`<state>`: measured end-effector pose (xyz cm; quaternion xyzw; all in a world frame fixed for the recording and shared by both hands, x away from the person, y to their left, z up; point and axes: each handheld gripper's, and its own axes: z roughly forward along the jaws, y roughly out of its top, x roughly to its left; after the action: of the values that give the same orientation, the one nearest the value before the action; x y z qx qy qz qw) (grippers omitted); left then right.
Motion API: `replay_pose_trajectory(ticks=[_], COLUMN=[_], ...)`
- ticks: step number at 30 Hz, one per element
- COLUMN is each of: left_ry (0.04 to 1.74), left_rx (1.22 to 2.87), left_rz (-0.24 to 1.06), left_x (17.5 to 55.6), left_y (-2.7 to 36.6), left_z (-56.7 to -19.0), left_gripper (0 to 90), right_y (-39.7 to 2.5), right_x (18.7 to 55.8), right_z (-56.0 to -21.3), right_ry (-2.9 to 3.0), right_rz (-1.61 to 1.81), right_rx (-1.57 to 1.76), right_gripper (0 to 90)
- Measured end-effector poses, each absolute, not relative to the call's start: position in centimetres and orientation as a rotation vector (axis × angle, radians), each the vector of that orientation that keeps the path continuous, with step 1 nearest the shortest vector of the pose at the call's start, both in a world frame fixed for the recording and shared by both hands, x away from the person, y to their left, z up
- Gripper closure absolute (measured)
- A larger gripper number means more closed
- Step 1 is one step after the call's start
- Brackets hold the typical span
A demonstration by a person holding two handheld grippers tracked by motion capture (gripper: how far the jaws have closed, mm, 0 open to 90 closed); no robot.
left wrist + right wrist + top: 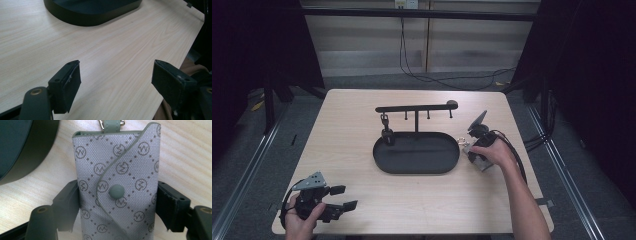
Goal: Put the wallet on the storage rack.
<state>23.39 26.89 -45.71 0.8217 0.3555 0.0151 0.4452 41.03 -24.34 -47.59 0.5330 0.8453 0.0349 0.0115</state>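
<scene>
1 tray (416, 167), 1 hook rack (417, 107), 1 pouch (116, 182), 2 grippers.

Black oval tray (412, 162) with hook rack (417, 107) on wooden table (347, 130).

My left gripper (346, 197) sits at the near left corner of the wooden table (347, 135), held in my left hand (302, 220), its jaws spread apart over bare wood and pointing right. My right hand (494, 150) holds my right gripper (469, 150) just beside the right end of the black oval tray (416, 154), with something small and pale at its tip. A black hook rack (417, 107) rises from the tray's far edge; a small dark item (386, 132) hangs from its left hook.
</scene>
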Motion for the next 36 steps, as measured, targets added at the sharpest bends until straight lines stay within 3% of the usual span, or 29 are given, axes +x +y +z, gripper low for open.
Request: replay_pose_trajectory(ticks=[8,36], left_ry=[0.881,0.864], left_rx=[2.019,2.039], left_rz=[-0.023,-0.012], left_x=[23.5,23.5], left_y=[26.8,26.6], left_z=[-45.9,-45.8], left_gripper=[22.9,22.6], right_y=[-24.5,-25.2], right_x=[41.3,40.1], right_z=[-47.3,-43.6], right_ry=[2.628,2.591], right_rz=[0.110,0.212], right_rx=[1.728,1.767], right_gripper=[31.6,32.8])
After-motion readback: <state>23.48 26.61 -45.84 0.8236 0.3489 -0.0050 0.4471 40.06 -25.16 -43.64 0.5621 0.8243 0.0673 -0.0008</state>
